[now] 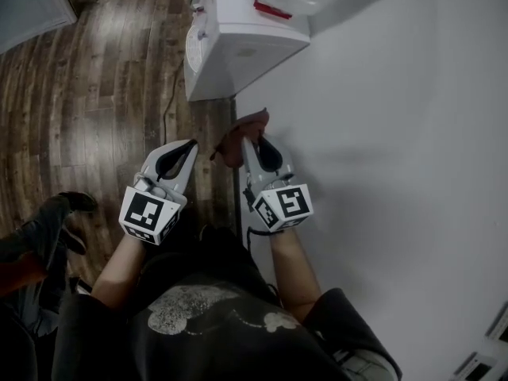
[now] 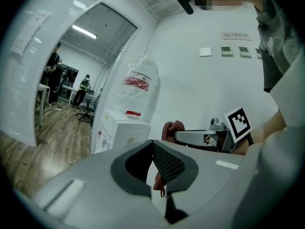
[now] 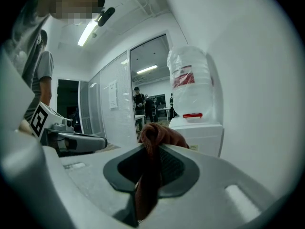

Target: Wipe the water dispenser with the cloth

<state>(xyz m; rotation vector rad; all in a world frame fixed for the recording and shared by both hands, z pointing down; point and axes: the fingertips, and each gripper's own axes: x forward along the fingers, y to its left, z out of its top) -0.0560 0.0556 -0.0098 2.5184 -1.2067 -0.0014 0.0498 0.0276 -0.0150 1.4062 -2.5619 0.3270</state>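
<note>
Right gripper point(image 3: 152, 151) is clamped on the cloth point(image 3: 161, 133), a rust-brown, soft, crumpled rag. It bunches into a rounded knob above the jaw tips and hangs as a dark fold down between the black, mesh-textured pads. From the head view we see it held up just beside the white wall point(image 1: 397, 149), near the water dispenser point(image 1: 238, 46) but not touching it.

The dispenser is a boxy white plastic cabinet with squared edges and a red collar on top. A clear, rounded bottle point(image 3: 190, 80) with a red label sits upside down on it, and it looks wrapped in crinkly film.

Left gripper point(image 2: 153, 144) has its jaws brought together at the tips with nothing pinched in them. (Through the narrow slit under the tips we catch a scrap of the same reddish fabric, but it looks like it's beyond the jaws, not in them.) It sits just beside the right one, over the dark wood-plank floor point(image 1: 95, 94), which has a glossy, streaky grain.

Both grippers have smooth, pale grey shells that taper to a point.
</note>
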